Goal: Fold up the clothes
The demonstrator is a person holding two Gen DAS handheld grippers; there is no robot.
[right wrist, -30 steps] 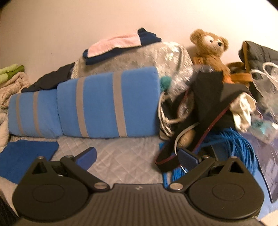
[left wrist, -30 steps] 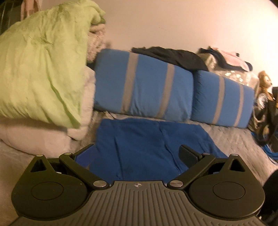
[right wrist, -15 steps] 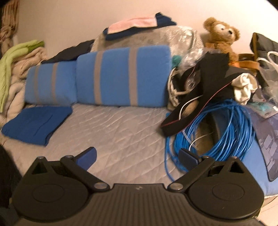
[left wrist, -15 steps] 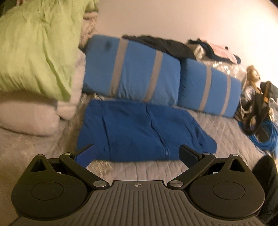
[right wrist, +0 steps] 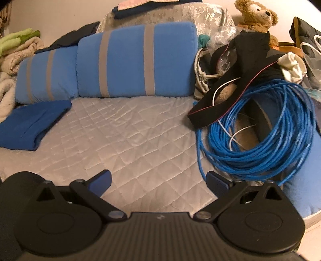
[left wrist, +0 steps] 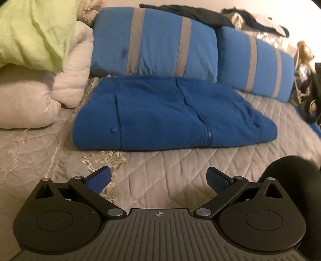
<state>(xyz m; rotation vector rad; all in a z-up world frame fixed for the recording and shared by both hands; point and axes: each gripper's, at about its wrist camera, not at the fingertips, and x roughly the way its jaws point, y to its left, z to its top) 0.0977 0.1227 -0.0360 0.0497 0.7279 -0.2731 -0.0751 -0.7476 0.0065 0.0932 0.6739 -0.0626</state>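
Note:
A folded blue garment (left wrist: 170, 114) lies flat on the grey quilted bed (left wrist: 170, 170), against the striped blue pillows. In the right wrist view the same blue garment (right wrist: 30, 126) shows at the far left. My left gripper (left wrist: 158, 178) hangs open over bare quilt, a short way in front of the garment's near edge, with nothing between its fingers. My right gripper (right wrist: 158, 180) is open too, above the quilt to the garment's right, holding nothing.
Two blue pillows with grey stripes (left wrist: 154, 42) (right wrist: 136, 62) line the back. A green and white bedding pile (left wrist: 30, 60) sits left. A coil of blue cable (right wrist: 260, 130), a black bag (right wrist: 240, 80) and a teddy bear (right wrist: 256, 16) crowd the right side.
Both grippers have drawn back and tilted down, so the garment and more quilt show further ahead. Both stayed open.

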